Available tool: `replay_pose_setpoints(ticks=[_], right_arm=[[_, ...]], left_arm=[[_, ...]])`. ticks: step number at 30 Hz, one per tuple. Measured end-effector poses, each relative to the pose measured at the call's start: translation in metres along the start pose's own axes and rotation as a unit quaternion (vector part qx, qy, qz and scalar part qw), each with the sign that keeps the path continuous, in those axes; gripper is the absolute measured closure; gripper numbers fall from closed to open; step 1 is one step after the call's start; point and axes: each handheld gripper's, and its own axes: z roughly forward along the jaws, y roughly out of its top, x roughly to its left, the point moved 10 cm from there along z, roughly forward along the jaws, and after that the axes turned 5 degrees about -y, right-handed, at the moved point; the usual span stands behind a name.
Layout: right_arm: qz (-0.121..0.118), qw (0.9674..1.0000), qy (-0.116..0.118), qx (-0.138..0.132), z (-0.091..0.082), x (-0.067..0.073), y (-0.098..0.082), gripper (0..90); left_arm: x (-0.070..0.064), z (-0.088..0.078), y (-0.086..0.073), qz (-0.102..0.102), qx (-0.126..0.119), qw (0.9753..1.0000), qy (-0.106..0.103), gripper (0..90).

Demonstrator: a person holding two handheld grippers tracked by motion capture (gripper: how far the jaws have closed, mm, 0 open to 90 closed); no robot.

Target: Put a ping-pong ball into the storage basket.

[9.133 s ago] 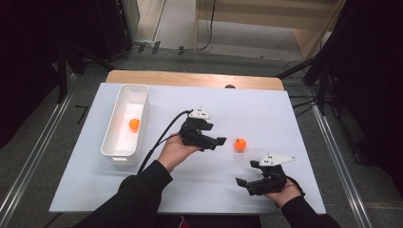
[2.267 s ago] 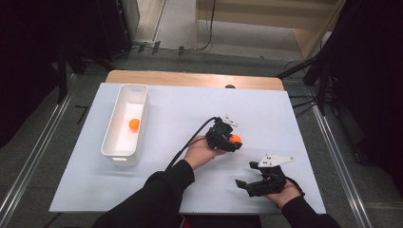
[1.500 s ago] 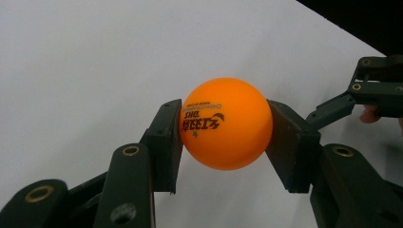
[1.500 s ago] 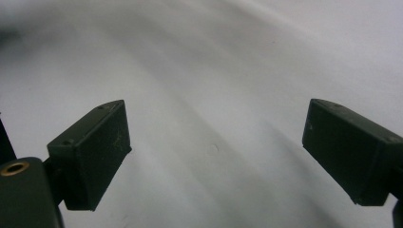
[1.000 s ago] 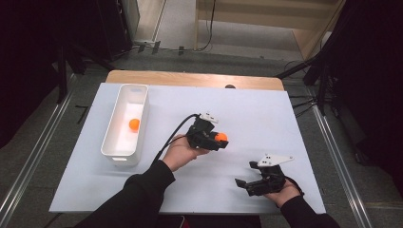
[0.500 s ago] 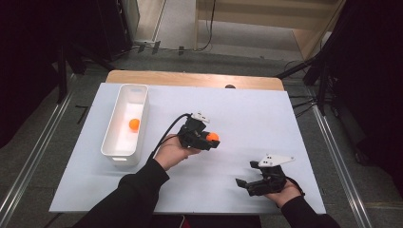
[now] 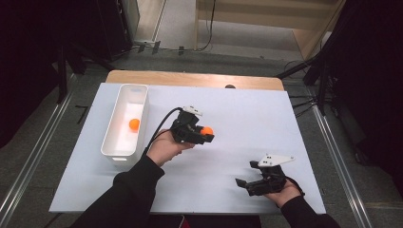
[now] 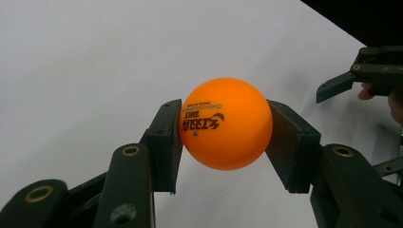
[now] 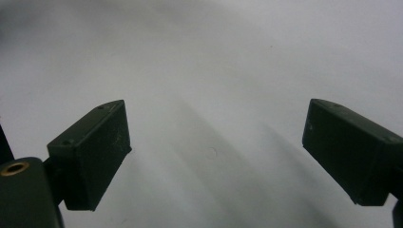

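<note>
Left hand-held gripper is pinching the orange ball above the tabletop, right of the white bin (one ball's in there already). Imo carry it level, drop low over the bin. Right hand-held gripper sits spread, empty.

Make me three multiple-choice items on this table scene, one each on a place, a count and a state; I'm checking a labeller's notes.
1. Where is the white bin?
A. at the table's left side
B. beside the right tongs
C. on the floor

2. How many orange table tennis balls are there?
A. one
B. two
C. four

3. What state are the right tongs in?
A. shut on a ball
B. open with nothing between them
C. shut on the bin's rim

Answers:
1 A, it stands left of the left tongs.
2 B, one lies in the bin, one is in the left tongs.
3 B, bare table shows between the jaws.
</note>
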Motion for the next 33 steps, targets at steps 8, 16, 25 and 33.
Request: replay_pose_setpoints(ticks=[8,16,25,33], right_arm=[[0.003,1.0000,0.002,0.000,-0.001,0.000,0.000,7.3],[0.002,1.0000,0.002,-0.002,-0.001,0.000,0.000,7.3],[0.000,1.0000,0.002,-0.002,-0.001,0.001,0.000,7.3],[-0.001,1.0000,0.002,-0.002,-0.001,0.001,0.000,7.3]], left_arm=[[-0.005,-0.009,0.005,-0.010,-0.006,0.9998,-0.013,50.6],[-0.001,-0.016,0.007,-0.008,-0.002,1.0000,-0.001,50.6],[0.000,-0.031,0.012,-0.009,-0.007,0.9999,0.002,50.5],[0.006,-0.043,0.013,-0.004,-0.008,0.9998,0.018,50.5]])
